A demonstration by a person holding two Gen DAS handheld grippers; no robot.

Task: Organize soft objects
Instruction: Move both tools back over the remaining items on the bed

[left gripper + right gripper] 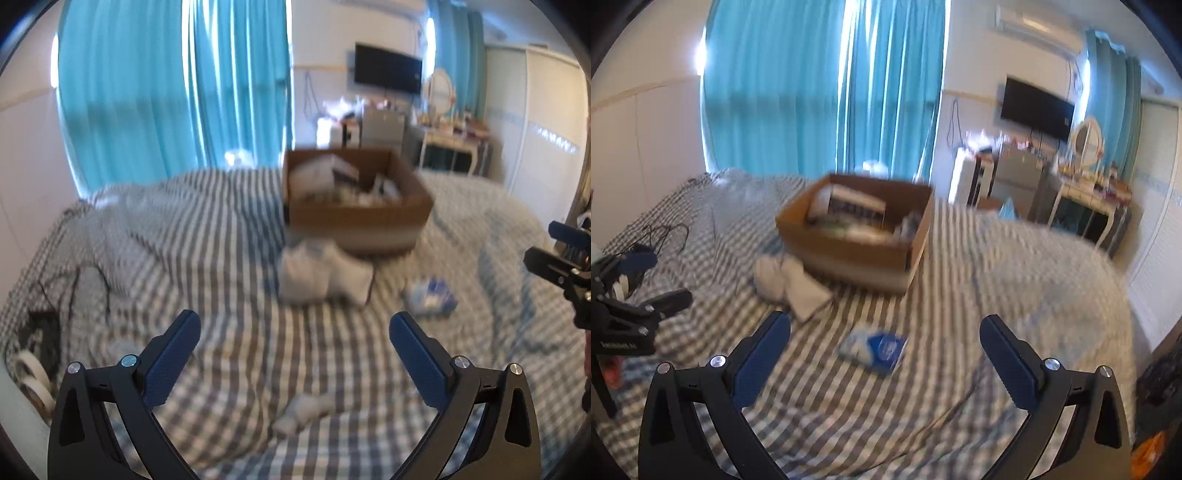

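A brown cardboard box (354, 218) with several items inside stands on the striped bed; it also shows in the right wrist view (857, 254). White folded cloths (321, 275) lie against its near side, seen too in the right wrist view (792, 282). A blue and white packet (430, 297) lies to their right, and in the right wrist view (875, 349) just ahead of my right gripper (886, 332). A small white cloth (303, 413) lies below my left gripper (295, 332). Both grippers are open and empty above the bed.
The grey-striped duvet (221, 240) covers the bed. Black cables and a dark device (48, 321) lie at the left. Blue curtains (173, 92), a wall TV (388, 70), a cluttered desk and a dressing table (1086, 192) stand behind.
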